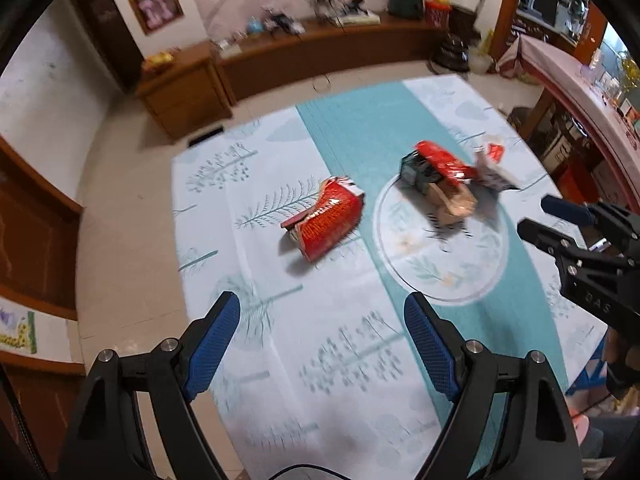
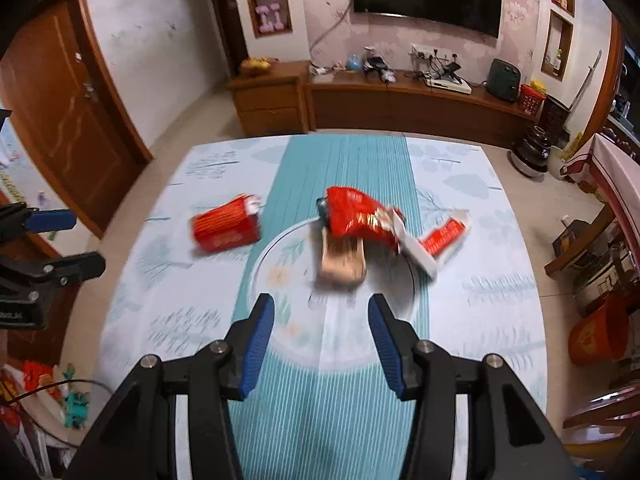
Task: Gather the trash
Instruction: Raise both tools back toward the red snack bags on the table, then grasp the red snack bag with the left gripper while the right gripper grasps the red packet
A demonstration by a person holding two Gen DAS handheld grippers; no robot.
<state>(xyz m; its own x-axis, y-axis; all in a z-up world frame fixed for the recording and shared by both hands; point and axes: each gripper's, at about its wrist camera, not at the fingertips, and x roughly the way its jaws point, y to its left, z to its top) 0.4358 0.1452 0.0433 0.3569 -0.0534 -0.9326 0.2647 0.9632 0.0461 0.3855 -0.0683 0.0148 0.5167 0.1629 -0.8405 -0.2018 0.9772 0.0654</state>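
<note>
A crushed red carton (image 1: 326,218) lies alone on the pale mat (image 1: 280,360); it also shows in the right wrist view (image 2: 226,229). A pile of trash sits in the mat's circle: a red wrapper (image 2: 358,216), a tan box (image 2: 342,262), a dark box (image 1: 416,172) and a red-and-white carton (image 2: 438,240). My left gripper (image 1: 322,312) is open and empty, short of the red carton. My right gripper (image 2: 322,312) is open and empty, short of the tan box. The right gripper also shows at the left wrist view's right edge (image 1: 536,216).
The mat (image 2: 320,400) covers a tiled floor. A wooden cabinet (image 2: 272,96) and a long TV bench (image 2: 420,100) stand along the far wall. A wooden door (image 2: 68,120) is at left. A dark pot (image 2: 532,152), a red bucket (image 2: 592,336) and tables stand at right.
</note>
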